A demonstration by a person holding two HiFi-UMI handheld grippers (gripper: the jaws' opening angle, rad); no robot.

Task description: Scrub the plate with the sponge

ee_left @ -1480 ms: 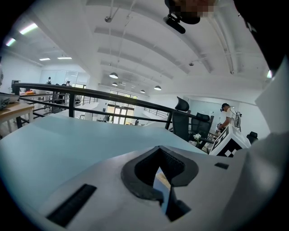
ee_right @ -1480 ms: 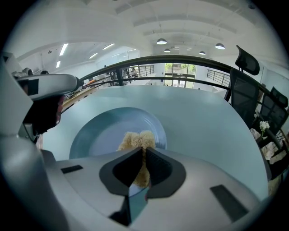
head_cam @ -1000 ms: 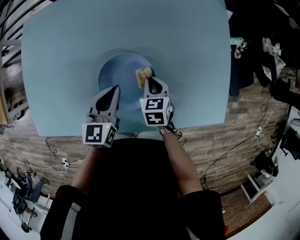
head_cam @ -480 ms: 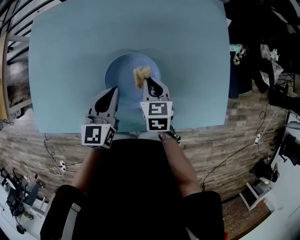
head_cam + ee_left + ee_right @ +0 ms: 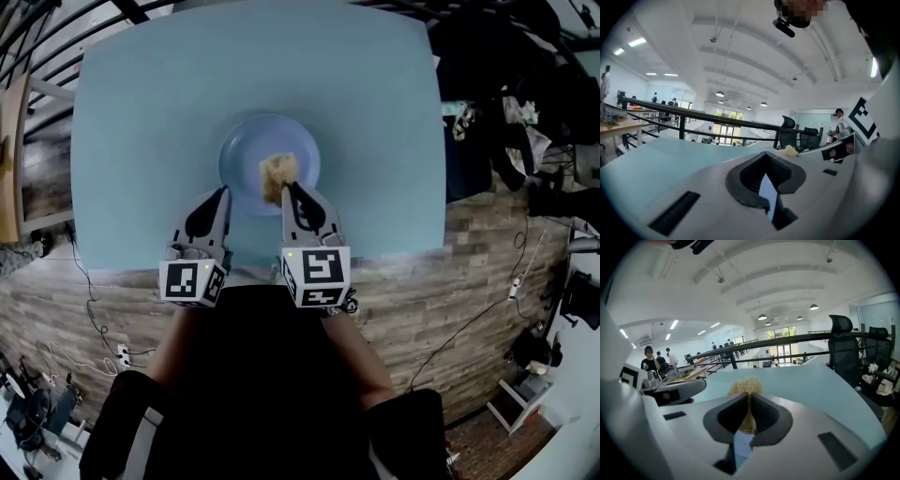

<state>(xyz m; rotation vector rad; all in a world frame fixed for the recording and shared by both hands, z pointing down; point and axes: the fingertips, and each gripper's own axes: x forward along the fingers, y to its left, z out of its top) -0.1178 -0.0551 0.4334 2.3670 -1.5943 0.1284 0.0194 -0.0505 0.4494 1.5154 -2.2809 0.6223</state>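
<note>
Now the sponge (image 5: 279, 172) has come in from the blue plate's (image 5: 242, 152) far right edge to its middle.
Across the last second the right tool (image 5: 286, 190), clenched on the tan sponge, has drawn it back over the plate toward the person, so a scrubbing stroke looks to be under way, with the left half of the plate seemingly not yet reached. In the right gripper view the sponge is pinched thin between the jaws and puffs out past their tips. The left tool (image 5: 222, 193) has kept its place just beside the plate's near left rim, jaws together on nothing; whether it touches the rim I cannot tell. The plate sits near the middle of the light blue bench (image 5: 141, 103).
</note>
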